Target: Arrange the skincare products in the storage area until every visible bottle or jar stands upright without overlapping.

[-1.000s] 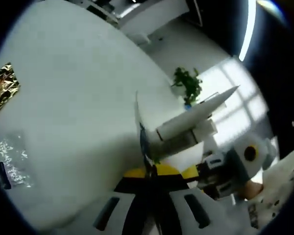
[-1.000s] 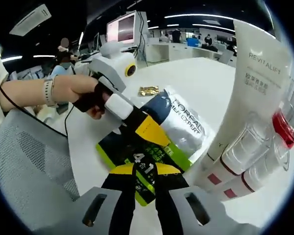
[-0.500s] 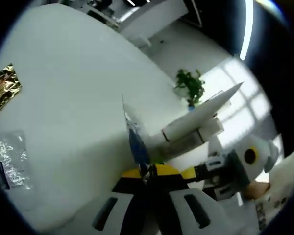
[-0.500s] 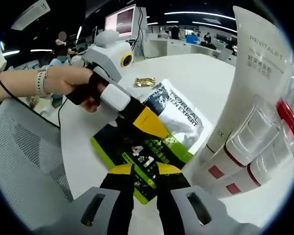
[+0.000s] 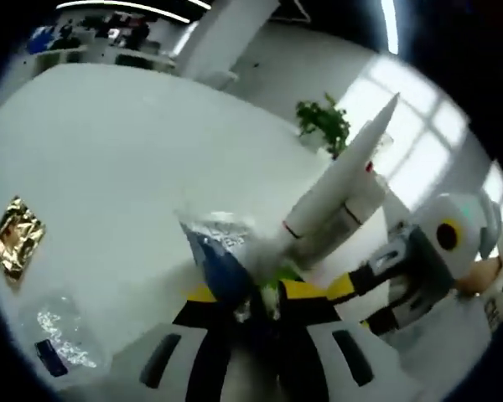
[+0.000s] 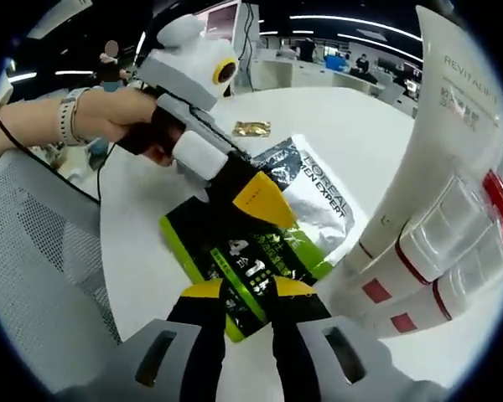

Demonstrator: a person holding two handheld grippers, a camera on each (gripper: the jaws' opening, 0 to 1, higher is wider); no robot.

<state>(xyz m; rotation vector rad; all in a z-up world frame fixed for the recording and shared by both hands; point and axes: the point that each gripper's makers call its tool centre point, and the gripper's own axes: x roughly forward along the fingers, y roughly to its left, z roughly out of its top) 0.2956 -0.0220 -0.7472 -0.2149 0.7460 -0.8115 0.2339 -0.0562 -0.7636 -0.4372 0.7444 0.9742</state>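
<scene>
Right gripper view: white tube [image 6: 453, 151] cut off at top edge; left claw [image 6: 264, 205] covers the sachet [image 6: 260, 243] centre. Left gripper view: sachet [image 5: 222, 255] blurred, print unreadable; small packet [image 5: 59, 347] beside it cropped.

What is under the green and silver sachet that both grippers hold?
Under the sachet is the white table. Its own body covers the table directly beneath, so anything there is hidden.

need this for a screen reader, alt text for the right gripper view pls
Both claws pinch a flat green, black and silver L'Oreal Men Expert sachet above a white table: the right claw at its near edge, the left claw from the far side. White Revitalift tubes stand at right.
</scene>
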